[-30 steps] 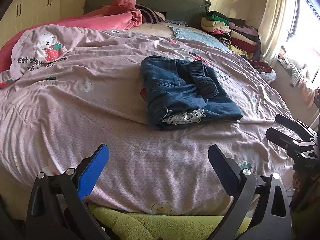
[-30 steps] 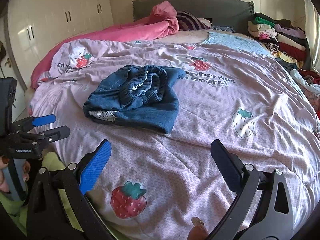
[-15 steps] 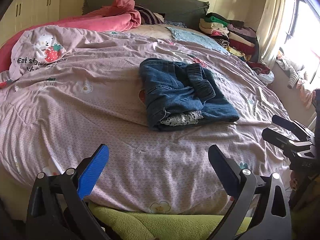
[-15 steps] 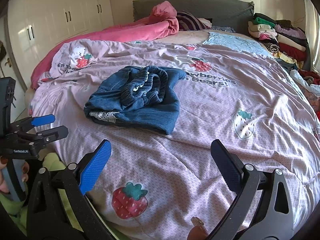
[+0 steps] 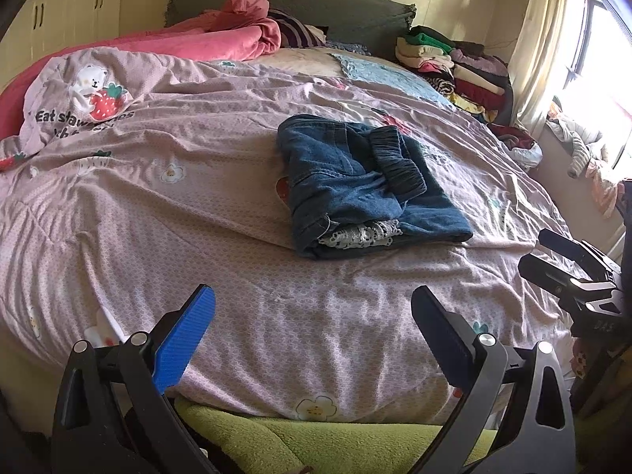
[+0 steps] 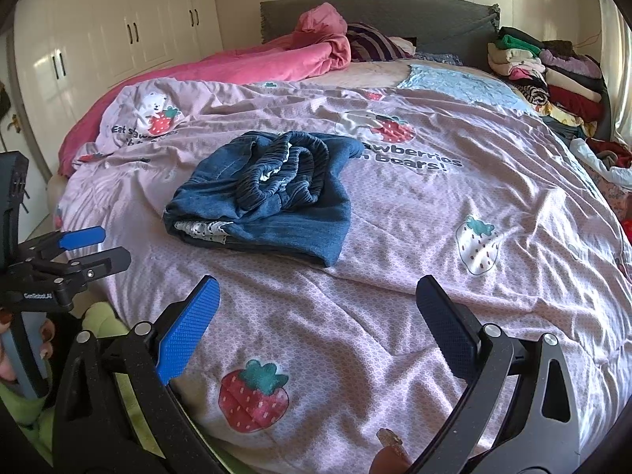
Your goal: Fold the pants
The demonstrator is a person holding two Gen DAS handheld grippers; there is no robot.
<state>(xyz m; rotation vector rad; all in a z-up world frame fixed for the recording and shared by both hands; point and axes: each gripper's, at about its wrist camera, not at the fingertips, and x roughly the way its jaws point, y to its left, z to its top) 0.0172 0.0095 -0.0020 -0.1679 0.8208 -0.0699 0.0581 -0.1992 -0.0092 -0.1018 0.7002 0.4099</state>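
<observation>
Left hand-held gripper point(image 5: 312, 312), with one blue ribbed pad and one black pad: jaws spread wide, holding and touching nothing, above the near edge of the pink quilted bedspread printed with strawberries and bears point(image 5: 166, 213). Right hand-held gripper point(image 6: 316, 304), of the same build: jaws likewise spread wide and empty. Folded blue denim pants with a gathered elastic waistband point(image 5: 355, 185) lie on the bedspread well ahead of both grippers, slightly right of the left one and left of the right one point(image 6: 268, 197).
</observation>
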